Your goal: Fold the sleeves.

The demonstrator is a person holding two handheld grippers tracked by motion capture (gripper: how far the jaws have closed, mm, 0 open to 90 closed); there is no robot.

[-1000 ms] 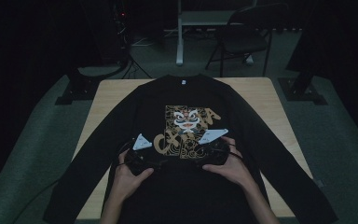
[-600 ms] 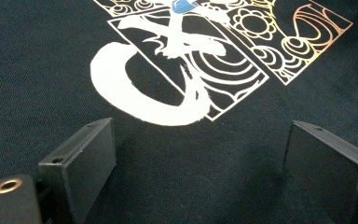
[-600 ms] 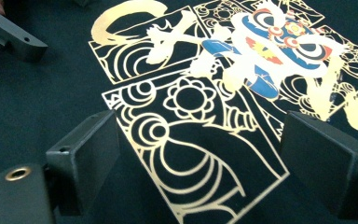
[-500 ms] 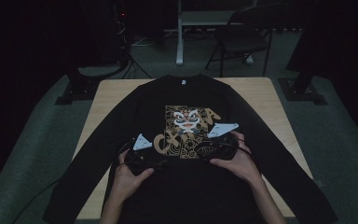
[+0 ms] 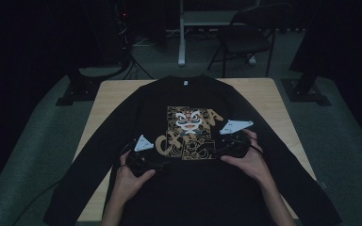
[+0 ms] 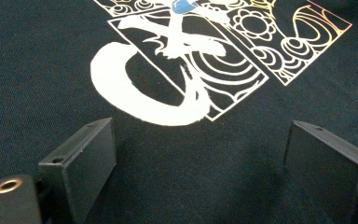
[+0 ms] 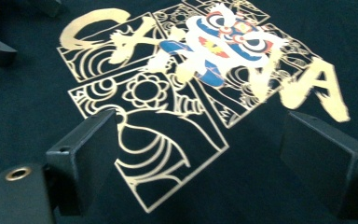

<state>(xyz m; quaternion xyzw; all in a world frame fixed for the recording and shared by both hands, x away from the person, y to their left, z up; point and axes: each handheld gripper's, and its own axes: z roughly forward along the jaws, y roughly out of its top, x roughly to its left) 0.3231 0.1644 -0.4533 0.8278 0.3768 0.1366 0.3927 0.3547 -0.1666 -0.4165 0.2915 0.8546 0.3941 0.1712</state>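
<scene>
Past the far edge of my wooden table (image 5: 107,96) I see a dark folding chair (image 5: 245,35) toward the right, a pale metal stand post (image 5: 181,33) left of it, and a black tripod base (image 5: 82,84) off the far left corner.

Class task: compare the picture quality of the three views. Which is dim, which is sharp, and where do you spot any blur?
High view: dim and underexposed, so the black shirt merges with the dark room; the wooden table reads faintly. Left gripper view: brightly lit, the shirt's print fairly crisp. Right gripper view: equally bright, but the print looks slightly smeared, and the near jaws are soft.
</scene>
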